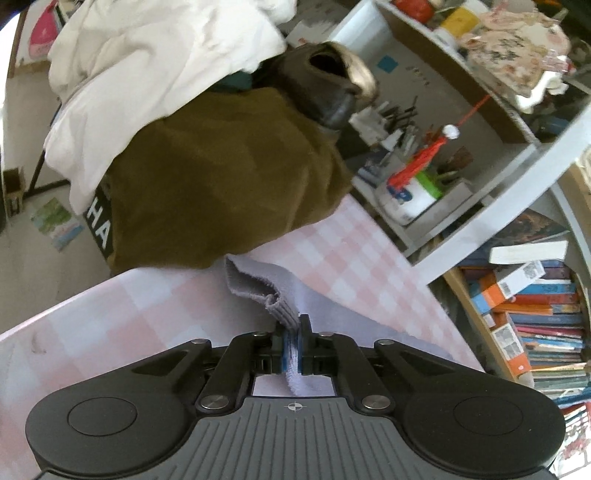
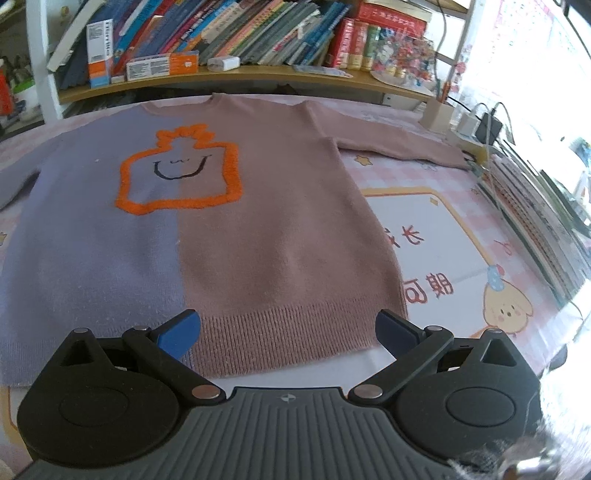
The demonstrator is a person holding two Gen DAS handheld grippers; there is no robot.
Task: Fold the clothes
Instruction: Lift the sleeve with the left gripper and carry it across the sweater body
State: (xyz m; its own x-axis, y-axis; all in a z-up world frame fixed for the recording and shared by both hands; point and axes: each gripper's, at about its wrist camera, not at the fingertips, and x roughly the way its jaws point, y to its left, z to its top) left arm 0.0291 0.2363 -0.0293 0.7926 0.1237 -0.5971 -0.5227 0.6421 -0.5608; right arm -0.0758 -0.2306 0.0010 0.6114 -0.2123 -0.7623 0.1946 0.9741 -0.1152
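A two-tone sweater (image 2: 229,229), lilac on the left and dusty pink on the right with an orange bottle outline, lies flat and face up on the pink checked table (image 2: 443,229). Its pink sleeve (image 2: 391,142) stretches out to the right. My right gripper (image 2: 288,328) is open, hovering over the ribbed hem of the pink half. In the left wrist view my left gripper (image 1: 291,332) is shut on the ribbed cuff of the lilac sleeve (image 1: 273,295) and holds it just above the table (image 1: 147,317).
A pile of clothes, olive (image 1: 221,177) and white (image 1: 155,74), sits at the table's far edge in the left wrist view. Shelves with books (image 2: 240,33) run behind the table. Cables and a charger (image 2: 487,125) lie at the right edge.
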